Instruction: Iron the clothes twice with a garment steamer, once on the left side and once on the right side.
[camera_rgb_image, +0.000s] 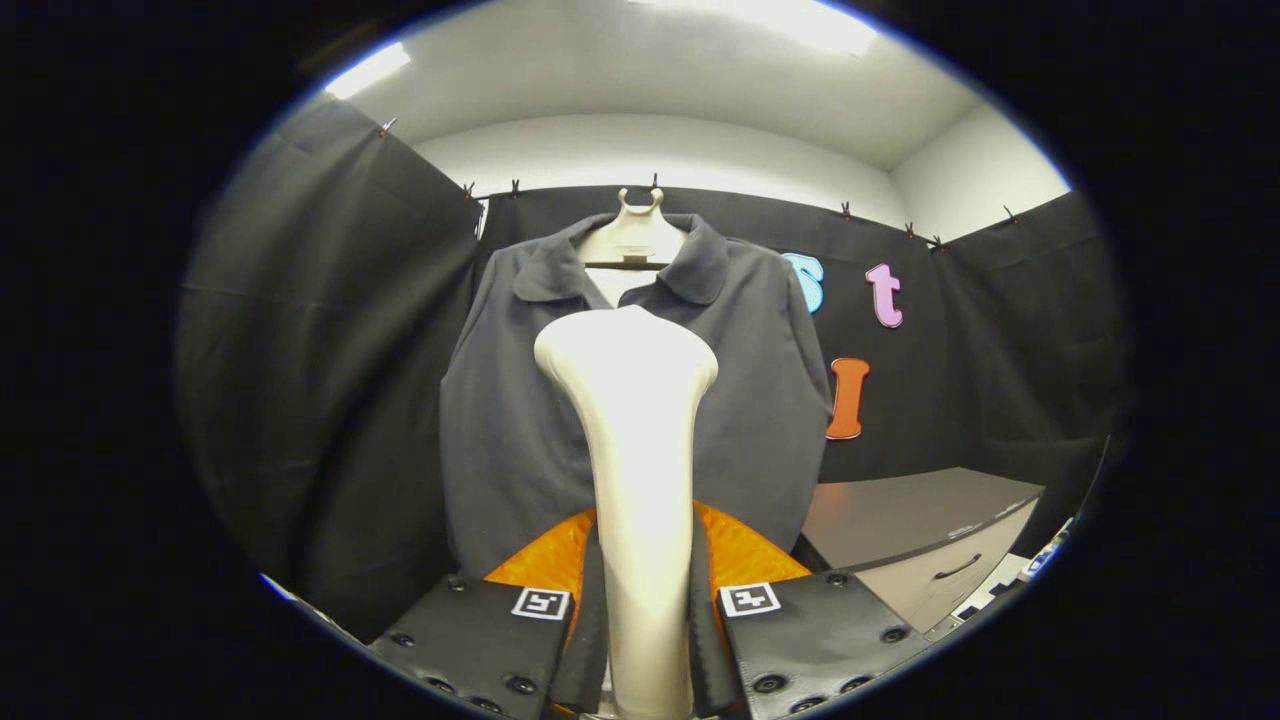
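Recording booth inside plain room: black cloth walls (330, 330) clipped up beyond claw (646, 600), white ceiling (640, 90) with strip lights above, grey drawer cabinet (925, 545) off to right of fingers, shirt (510, 420) on hanger (638, 235) ahead.

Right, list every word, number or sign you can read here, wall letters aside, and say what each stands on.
Nothing here reads as a word or number.
Square black-and-white markers, one on each finger of the gripper, which is shut on the garment steamer: coded patterns, not text.
Small mark on the cabinet near its front edge: too small to read.
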